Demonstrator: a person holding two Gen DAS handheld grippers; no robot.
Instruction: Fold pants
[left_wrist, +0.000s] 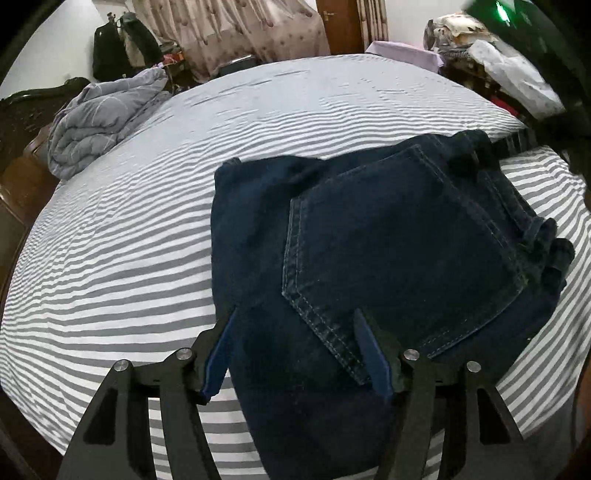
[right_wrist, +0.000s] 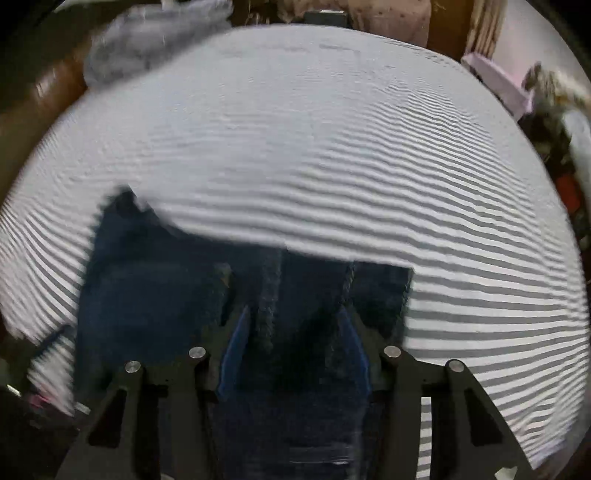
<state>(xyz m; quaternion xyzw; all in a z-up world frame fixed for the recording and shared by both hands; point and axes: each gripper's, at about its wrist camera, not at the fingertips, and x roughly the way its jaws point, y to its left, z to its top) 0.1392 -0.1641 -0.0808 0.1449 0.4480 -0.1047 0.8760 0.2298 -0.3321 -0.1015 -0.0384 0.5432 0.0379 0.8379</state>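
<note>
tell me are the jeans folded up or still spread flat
Folded. The jeans lie as a compact stacked bundle on the striped sheet, back pocket on top, layered edges at its right side.

Lighting's soft and kinda flat in both views, no hard glare anywhere, and where it comes from is hard to tell. The left wrist view is pretty sharp: stitching on the jeans (left_wrist: 388, 236) reads fine, and the stripes on the bed sheet (left_wrist: 129, 258) are crisp. The denim itself goes nearly black in the folds. Right wrist view is smeared with motion blur, the jeans' edges turn jagged and the blanket (right_wrist: 155, 40) up top is mush. Heavy fisheye bend in both, dark vignette in the corners. A green light blurs at the left view's top right.
</note>
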